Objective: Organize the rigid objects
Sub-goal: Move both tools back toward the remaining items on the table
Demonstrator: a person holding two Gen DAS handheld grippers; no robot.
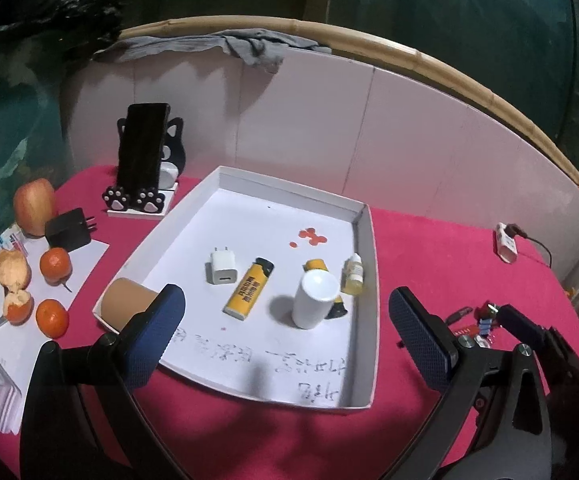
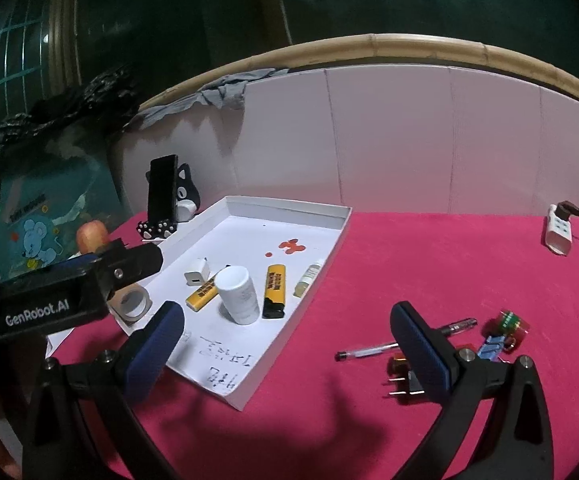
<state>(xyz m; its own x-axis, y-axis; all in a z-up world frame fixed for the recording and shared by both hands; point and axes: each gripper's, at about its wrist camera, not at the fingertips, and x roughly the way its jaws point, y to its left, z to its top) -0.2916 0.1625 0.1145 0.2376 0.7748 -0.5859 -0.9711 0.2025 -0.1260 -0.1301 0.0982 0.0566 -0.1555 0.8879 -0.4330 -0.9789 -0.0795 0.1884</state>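
- My left tongs (image 1: 285, 316) stand wide and hold nothing; the blue pads (image 1: 417, 328) are finely dimpled on black plastic arms, and they frame the near end of the tray.
- My right tongs (image 2: 285, 334) are just as wide and bare, hanging over the pink cloth of the bench (image 2: 429, 264), which looks soft and napped.
- Near my right pad lie a clear slim pen (image 2: 369, 350), a black plug (image 2: 403, 384) with metal prongs, and a small red and green block (image 2: 511, 322) beside a blue piece.
- The shallow white cardboard tray (image 1: 363, 280) rests on the cloth, with handwriting on its near floor.
- Inside it a smooth white cylinder bottle (image 1: 313, 298) stands upright, with a boxy yellow lighter (image 1: 249, 288) lying flat to its left.
- A second yellow lighter (image 2: 275, 290) lies on the bottle's other side, and a small dropper bottle (image 1: 352, 274) of pale liquid sits by the tray's right wall.
- A square white charger (image 1: 222, 268) lies further left; a brown tape roll (image 2: 131, 300) sits at the tray's left corner.
- Beyond, a black phone (image 1: 143, 144) leans in a cat-shaped stand.
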